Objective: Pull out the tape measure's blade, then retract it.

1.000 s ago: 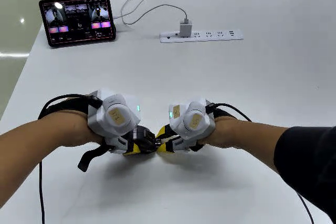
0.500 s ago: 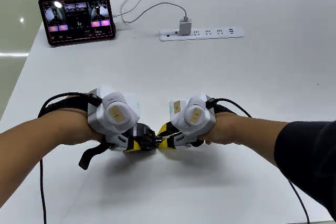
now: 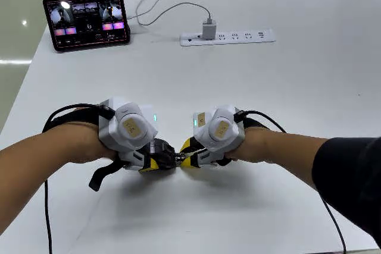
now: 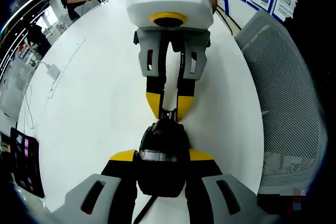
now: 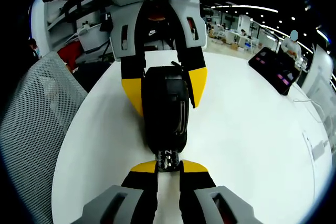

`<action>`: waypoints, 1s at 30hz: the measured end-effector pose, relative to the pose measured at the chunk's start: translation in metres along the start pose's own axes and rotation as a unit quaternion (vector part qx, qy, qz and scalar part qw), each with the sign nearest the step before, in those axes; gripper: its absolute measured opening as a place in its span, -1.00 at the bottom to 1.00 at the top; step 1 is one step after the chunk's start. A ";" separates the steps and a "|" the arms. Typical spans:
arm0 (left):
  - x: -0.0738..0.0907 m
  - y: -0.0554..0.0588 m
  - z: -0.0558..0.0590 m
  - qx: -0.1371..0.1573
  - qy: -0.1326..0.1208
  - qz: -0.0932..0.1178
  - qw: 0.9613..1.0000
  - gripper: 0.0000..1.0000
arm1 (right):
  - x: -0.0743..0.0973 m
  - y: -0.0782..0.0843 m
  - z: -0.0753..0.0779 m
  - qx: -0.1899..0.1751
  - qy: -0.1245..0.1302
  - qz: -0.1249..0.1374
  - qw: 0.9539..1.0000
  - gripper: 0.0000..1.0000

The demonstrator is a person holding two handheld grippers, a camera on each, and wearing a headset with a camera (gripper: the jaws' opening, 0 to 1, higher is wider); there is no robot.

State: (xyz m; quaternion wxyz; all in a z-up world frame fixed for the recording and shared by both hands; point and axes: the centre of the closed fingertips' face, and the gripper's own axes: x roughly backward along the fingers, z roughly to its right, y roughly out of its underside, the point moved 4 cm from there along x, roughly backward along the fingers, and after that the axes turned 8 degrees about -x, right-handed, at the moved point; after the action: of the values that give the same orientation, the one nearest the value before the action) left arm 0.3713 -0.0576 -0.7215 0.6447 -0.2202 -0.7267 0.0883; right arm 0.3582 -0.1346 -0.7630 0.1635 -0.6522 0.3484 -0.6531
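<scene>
The tape [image 3: 163,150] was held at the table's [image 3: 268,87] near middle, its hard, smooth-looking case [image 5: 165,103] clamped by the left gripper [image 4: 163,156] and the blade tip [image 5: 168,157] pinched in the right gripper's [image 5: 168,168] nearly shut jaws. The thin, springy blade was judged liable to snap back and best gripped at its hook; open room lay rightward, the tablet [image 3: 86,21] and strip [image 3: 229,38] being far off.

The left gripper [image 3: 153,163] and the right gripper [image 3: 189,160] are both rounded white shells with 1 tan sticker, a green light and 2 black, yellow-tipped jaws. Black cables [image 3: 70,111] leave each. A dark sleeve [image 3: 350,178] covers the right forearm.
</scene>
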 end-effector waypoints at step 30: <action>0.000 0.000 0.000 0.001 -0.003 0.006 1.000 -0.42 | 0.001 0.001 0.001 0.001 0.000 0.000 1.000 -0.81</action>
State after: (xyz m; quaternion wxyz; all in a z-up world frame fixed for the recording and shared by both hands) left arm 0.3717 -0.0571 -0.7213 0.6425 -0.2235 -0.7270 0.0934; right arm 0.3590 -0.1360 -0.7634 0.1639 -0.6517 0.3481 -0.6536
